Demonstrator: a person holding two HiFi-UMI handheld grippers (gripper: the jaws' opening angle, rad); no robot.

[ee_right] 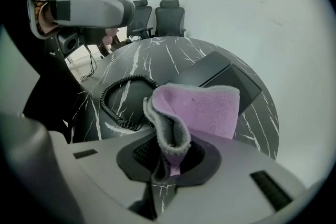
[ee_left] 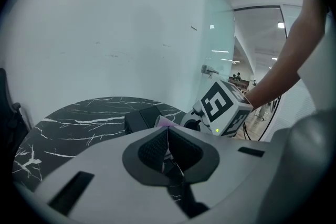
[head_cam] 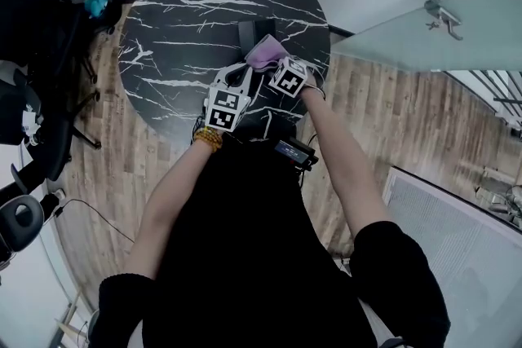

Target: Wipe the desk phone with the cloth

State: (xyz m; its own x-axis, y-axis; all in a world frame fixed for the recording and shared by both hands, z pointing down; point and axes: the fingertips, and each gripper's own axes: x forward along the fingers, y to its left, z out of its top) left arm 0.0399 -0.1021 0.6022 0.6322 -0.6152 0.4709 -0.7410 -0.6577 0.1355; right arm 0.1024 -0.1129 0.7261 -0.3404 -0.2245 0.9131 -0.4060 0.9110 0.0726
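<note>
My right gripper is clamped on the pink cloth. The cloth folds up out of the jaws over the near edge of the desk phone, though I can't quite tell whether it touches. The phone sits just right of the middle of the round marble table, with its coiled cord lying beside it. My left gripper has its jaws pressed together on nothing, just left of the right one and near the phone.
</note>
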